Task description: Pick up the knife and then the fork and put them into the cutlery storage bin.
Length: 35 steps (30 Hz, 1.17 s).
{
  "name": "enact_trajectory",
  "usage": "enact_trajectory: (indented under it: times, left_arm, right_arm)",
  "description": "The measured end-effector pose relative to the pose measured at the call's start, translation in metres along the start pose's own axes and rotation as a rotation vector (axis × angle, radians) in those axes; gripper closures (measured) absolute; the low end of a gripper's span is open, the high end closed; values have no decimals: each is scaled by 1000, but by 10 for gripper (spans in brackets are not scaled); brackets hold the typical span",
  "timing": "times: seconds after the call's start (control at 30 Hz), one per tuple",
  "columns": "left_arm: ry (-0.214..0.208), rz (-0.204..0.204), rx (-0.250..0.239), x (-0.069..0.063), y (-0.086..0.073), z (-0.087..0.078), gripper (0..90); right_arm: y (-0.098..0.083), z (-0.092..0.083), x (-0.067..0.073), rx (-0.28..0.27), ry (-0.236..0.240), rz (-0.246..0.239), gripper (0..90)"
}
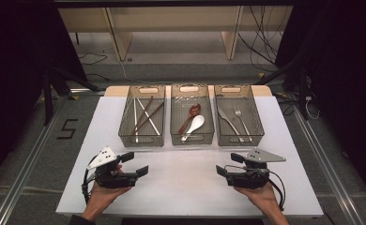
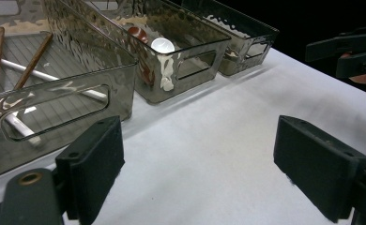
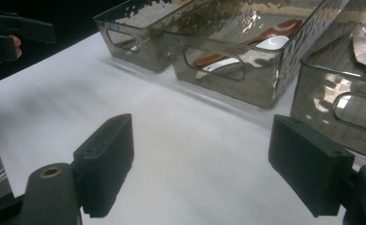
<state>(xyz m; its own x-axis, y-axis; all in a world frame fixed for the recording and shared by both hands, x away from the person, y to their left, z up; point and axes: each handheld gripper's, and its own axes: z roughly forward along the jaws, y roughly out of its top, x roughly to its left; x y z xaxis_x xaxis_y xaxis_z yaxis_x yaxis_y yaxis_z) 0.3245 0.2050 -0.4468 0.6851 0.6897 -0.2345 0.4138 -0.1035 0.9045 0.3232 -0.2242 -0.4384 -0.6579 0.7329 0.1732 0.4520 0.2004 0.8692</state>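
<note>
1. Nearest the high camera, two hands hold black two-jaw tongs low over the white table (image 1: 186, 187): the left gripper (image 1: 135, 163) and the right gripper (image 1: 229, 165), their tips turned toward each other with bare table between them.
2. Left gripper: jaws apart, nothing between them.
3. Right gripper (image 3: 200, 164): jaws wide apart, likewise empty.
4. Beyond both tongs stand three smoky clear plastic bins in a row, just beside one another.
5. Ahead of the left gripper, the left bin (image 1: 142, 136) holds brown wooden and pale chopsticks (image 1: 146, 116), lying crossed.
6. Midway beyond the two tongs, the middle bin (image 1: 192, 137) holds a reddish-brown wooden spoon (image 1: 193, 112) and a white spoon (image 1: 195, 124), side by side.
7. Ahead of the right gripper, the right bin (image 1: 240, 137) holds a silver knife (image 1: 228, 121) and a silver fork (image 1: 241, 119).
</note>
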Motion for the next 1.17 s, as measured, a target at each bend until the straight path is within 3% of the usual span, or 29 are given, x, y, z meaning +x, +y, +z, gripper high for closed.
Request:
enact_trajectory:
  times: [0.4, 1.17]
  left_arm:
    - [-19, 9, 0, -2, 0, 0, 157]
    - [-18, 11, 4, -2, 0, 1, 157]
  right_arm:
    - [-8, -6, 0, 3, -16, -3, 208]
    - [-7, -6, -1, -9, -27, -8, 205]
